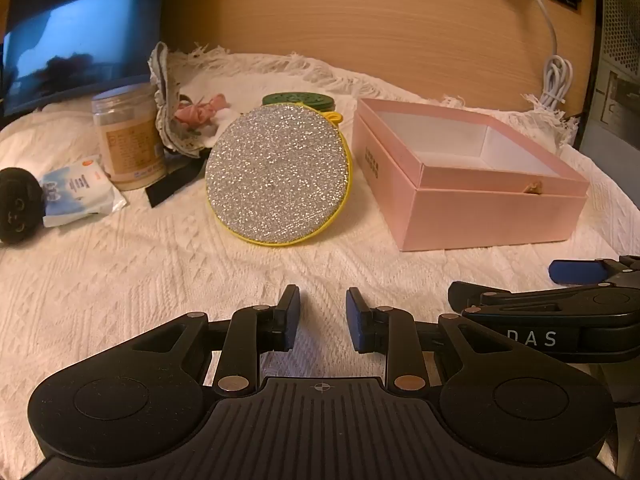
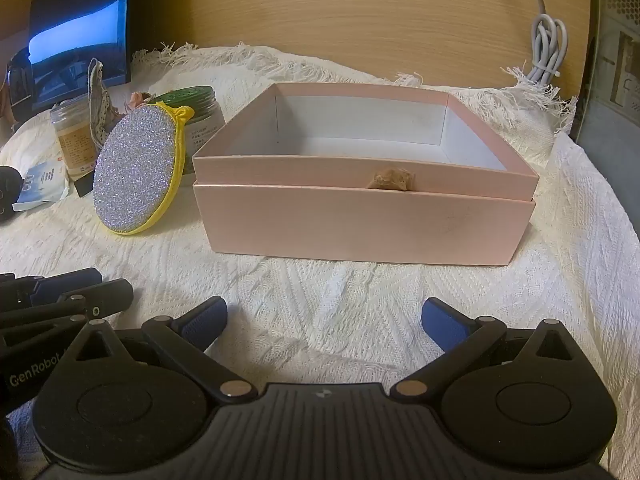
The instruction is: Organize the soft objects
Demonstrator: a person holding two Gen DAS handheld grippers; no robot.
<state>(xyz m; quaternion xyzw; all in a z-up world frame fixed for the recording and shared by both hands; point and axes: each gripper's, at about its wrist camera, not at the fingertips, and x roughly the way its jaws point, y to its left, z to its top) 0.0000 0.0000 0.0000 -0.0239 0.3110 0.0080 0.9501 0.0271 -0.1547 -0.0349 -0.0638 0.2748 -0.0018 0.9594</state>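
A round silver glitter sponge with a yellow rim (image 1: 278, 174) leans tilted against a green-lidded jar (image 1: 298, 99); it also shows in the right wrist view (image 2: 138, 172). An open pink box (image 1: 472, 176) stands on the white cloth to its right, and its inside looks empty in the right wrist view (image 2: 360, 184). My left gripper (image 1: 322, 316) hovers low over the cloth in front of the sponge, its jaws a small gap apart and empty. My right gripper (image 2: 324, 320) is wide open and empty, in front of the box.
A clear jar of pale powder (image 1: 128, 136), a wipes packet (image 1: 80, 192), a black plush (image 1: 18, 204), a patterned cloth with pink flowers (image 1: 188, 116) lie at the left. A monitor (image 1: 80, 36) stands behind. A coiled white cable (image 1: 556, 80) hangs at the back right.
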